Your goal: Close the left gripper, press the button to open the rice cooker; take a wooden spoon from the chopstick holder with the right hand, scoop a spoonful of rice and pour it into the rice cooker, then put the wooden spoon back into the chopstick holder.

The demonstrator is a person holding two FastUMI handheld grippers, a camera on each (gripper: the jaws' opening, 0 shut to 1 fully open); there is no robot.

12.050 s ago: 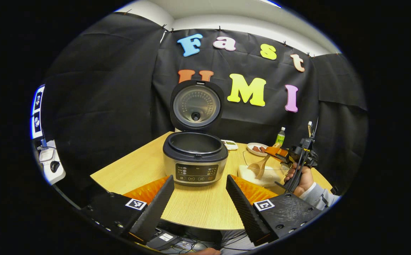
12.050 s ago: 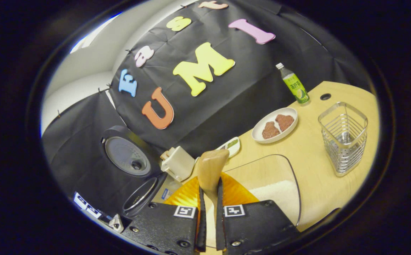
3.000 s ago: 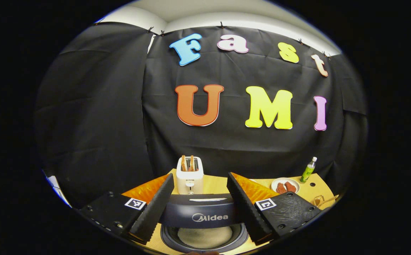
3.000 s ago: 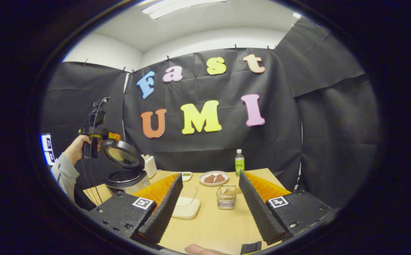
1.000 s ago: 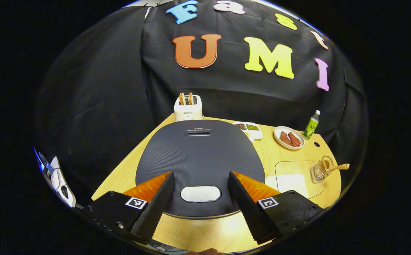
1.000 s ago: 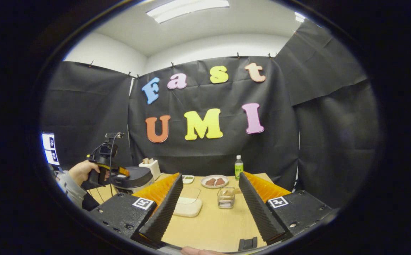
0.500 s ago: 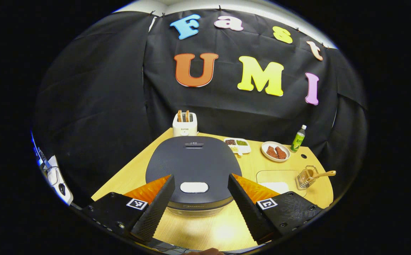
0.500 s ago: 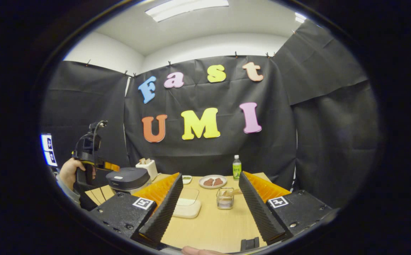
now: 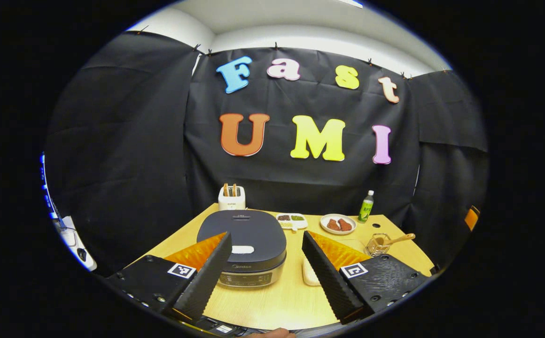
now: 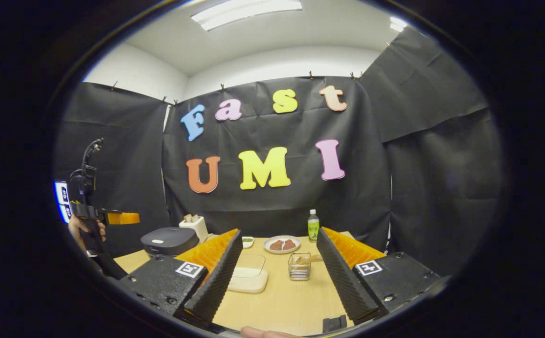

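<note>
Left gripper (image 9: 265,263): fingers spread wide, nothing between them, held above the near edge of the table (image 9: 272,305) and facing the rice cooker; in the right gripper view it shows at far left (image 10: 112,218), raised above table level in a hand (image 10: 81,232).
Right gripper (image 10: 277,272): fingers parted and empty, hovering over the near side of the table, pointed at the holder and the rice dish.
Rice cooker (image 9: 244,244): lid down, standing on the left half of the table, its white button (image 9: 243,249) at the front of the lid.
Wooden spoon (image 9: 394,240): standing in the chopstick holder (image 9: 377,244), handle leaning out to the right.
Rice container (image 10: 248,274): clear, shallow, white rice inside, just left of the holder; whether it bears a lid is hard to tell.
Toaster (image 9: 231,198): behind the cooker, against the cloth wall.
Plate (image 9: 338,224): with two brown pieces, near the green bottle (image 9: 365,206) at the back.
Small dish (image 9: 291,219): between cooker and plate.
</note>
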